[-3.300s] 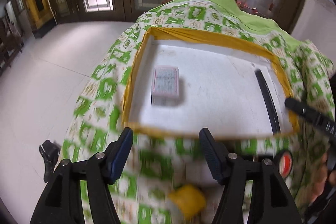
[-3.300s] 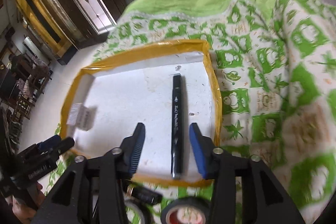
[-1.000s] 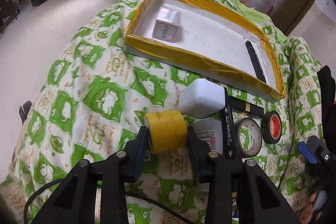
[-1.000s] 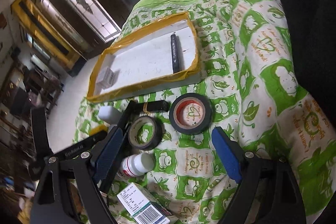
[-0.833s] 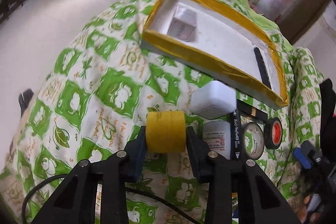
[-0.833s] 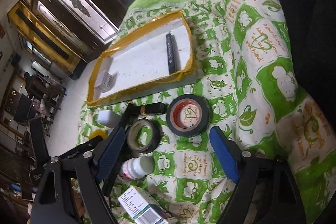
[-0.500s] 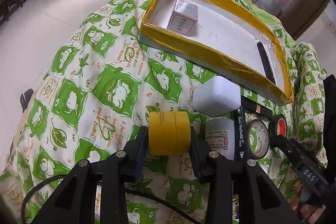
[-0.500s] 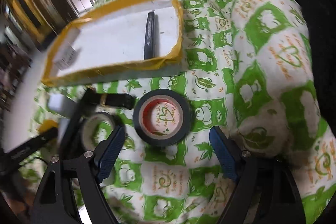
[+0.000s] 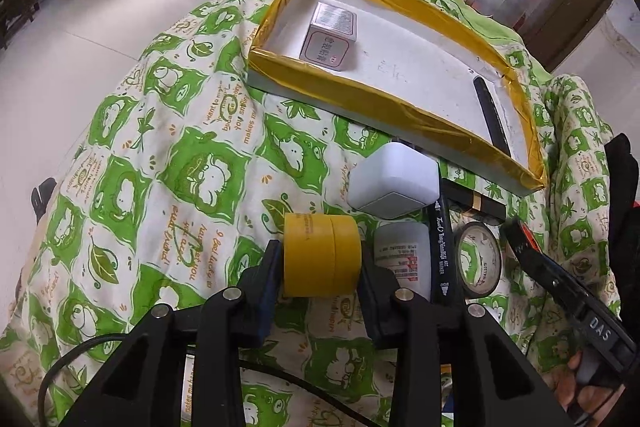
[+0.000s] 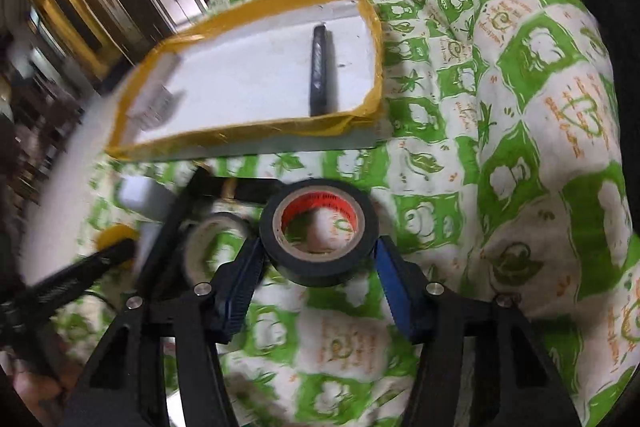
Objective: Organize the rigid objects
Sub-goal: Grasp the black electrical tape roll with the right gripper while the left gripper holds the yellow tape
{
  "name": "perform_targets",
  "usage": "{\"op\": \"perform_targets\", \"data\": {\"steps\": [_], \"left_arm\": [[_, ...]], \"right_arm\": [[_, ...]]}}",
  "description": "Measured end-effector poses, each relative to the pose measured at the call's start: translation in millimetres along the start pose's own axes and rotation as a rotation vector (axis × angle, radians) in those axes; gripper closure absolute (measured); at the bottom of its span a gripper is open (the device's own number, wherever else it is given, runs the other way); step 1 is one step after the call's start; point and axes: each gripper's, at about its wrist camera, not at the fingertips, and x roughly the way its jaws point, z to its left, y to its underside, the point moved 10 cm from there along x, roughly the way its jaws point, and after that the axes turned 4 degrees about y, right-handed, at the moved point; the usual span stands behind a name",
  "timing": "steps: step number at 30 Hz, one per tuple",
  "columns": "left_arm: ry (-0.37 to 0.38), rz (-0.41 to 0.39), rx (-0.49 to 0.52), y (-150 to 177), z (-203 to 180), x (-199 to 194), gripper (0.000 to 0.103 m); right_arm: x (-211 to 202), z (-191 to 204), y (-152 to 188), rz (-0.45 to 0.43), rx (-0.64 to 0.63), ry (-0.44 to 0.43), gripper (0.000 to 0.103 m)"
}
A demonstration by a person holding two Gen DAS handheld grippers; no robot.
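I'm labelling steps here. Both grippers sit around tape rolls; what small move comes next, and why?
Probably lift the yellow tape toward the tray: the left gripper looks shut on it, and the tray has bare floor between the box and marker.

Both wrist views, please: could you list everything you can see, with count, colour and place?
Tray: 1, white, yellow-taped rim, on quilt.
Box: 1, pink-white, tray's left end.
Marker: 1, black, tray's right end.
Cube: 1, white, before tray.
Second marker: 1, black, beside bottle.
Bottle: 1, white, under cube.
Clear tape: 1, flat on quilt.
Yellow tape: 1, between left gripper's fingers.
Black tape: 1, between right gripper's fingers.
Quilt: 1, green-white.
Left gripper: shut.
Right gripper: shut.
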Motion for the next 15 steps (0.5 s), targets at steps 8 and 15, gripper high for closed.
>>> {"op": "perform_targets", "data": {"steps": [8, 15], "left_arm": [[-0.020, 0.042, -0.018, 3, 5, 10, 0.066], [-0.018, 0.033, -0.022, 1, 4, 10, 0.066]], "right_arm": [[8, 8, 16, 0.044, -0.051, 0.032, 0.046], [15, 7, 17, 0.059, -0.049, 0.042, 0.046]]}}
